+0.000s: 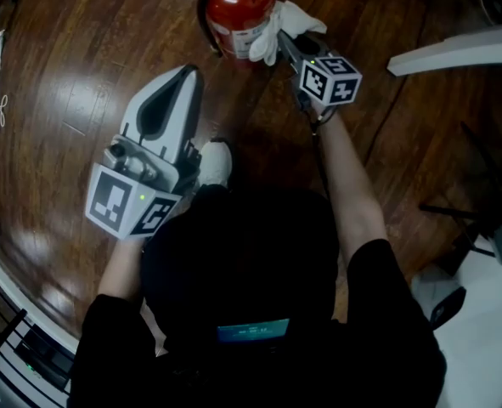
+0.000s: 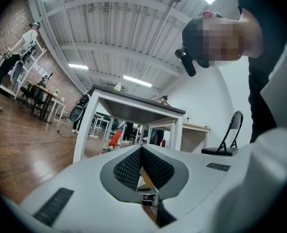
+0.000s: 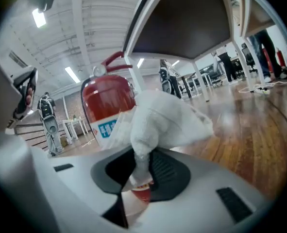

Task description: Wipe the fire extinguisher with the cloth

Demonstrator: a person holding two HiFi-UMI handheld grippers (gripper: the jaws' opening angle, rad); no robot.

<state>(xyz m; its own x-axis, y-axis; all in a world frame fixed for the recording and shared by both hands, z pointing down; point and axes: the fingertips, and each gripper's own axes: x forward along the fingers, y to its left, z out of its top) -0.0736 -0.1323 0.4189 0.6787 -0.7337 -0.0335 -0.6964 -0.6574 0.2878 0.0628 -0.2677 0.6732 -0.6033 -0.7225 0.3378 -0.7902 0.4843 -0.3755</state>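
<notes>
Fire extinguisher point(image 1: 234, 11): red cylinder with a white label and a black hose, standing on the floor at the top centre of the head view. In the right gripper view point(image 3: 107, 103) it fills the centre left, red handle on top, blue print on the label.

Cloth point(image 1: 284, 25): white, bunched, lying against the extinguisher's right-hand side in the frame, over the edge of the label. In the right gripper view point(image 3: 162, 120) it billows above the jaws, and a narrow twist of it runs down between them.

Right gripper point(image 1: 286, 39): reaches toward the top of the frame, marker cube trailing. Its jaws are pinched on the lower twist of the cloth point(image 3: 141, 171).

Left gripper point(image 1: 187, 79): centre left of the head view, well apart from the extinguisher, pointing up-frame. Its own view point(image 2: 142, 152) shows the ribbed pads pressed together at the tips with nothing between them.

Floor point(image 1: 89, 66): dark polished wood with glare patches.

Shoe point(image 1: 215, 161): white, just beside the left gripper's body at frame centre.

Cable point(image 1: 0, 66): white, at the left edge.

Table point(image 2: 133, 106): white-legged, in the middle of the left gripper view.

Chair point(image 2: 228, 137): black, to the right of the table.
</notes>
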